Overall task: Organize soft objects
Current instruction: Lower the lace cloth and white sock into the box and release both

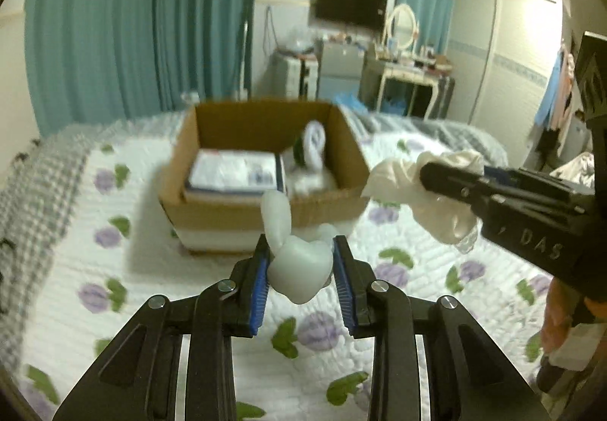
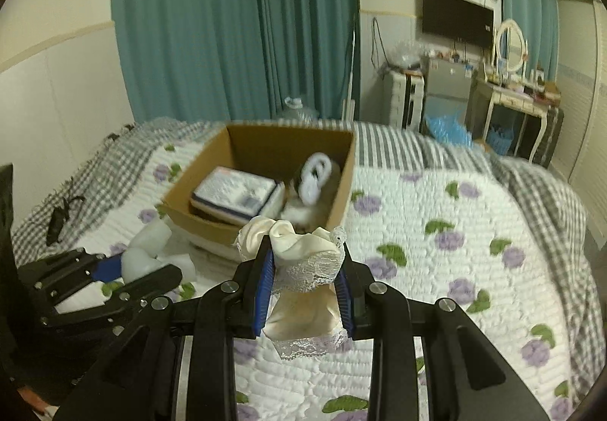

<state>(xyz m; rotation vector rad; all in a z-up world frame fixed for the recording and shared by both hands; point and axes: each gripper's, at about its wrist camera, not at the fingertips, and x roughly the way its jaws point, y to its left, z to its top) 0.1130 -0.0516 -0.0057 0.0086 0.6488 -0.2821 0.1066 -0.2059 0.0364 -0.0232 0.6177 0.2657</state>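
My left gripper (image 1: 301,254) is shut on a pale white rubber rabbit toy (image 1: 297,269), held above the bed just in front of the cardboard box (image 1: 265,208). My right gripper (image 2: 303,261) is shut on a cream satin cloth with lace trim (image 2: 307,269), held near the box's front right corner (image 2: 337,205). In the left wrist view the right gripper (image 1: 425,170) and its cloth (image 1: 402,178) hang to the right of the box. In the right wrist view the left gripper (image 2: 117,269) and the rabbit toy (image 2: 148,250) are at lower left. The box holds a flat packet (image 1: 235,170) and a white fluffy item (image 1: 315,144).
The box stands on a bed with a white quilt printed with purple flowers (image 2: 436,231) and a grey checked blanket (image 2: 538,186). Teal curtains (image 2: 235,22), a dressing table (image 2: 512,95) and a wardrobe (image 1: 504,53) stand beyond the bed.
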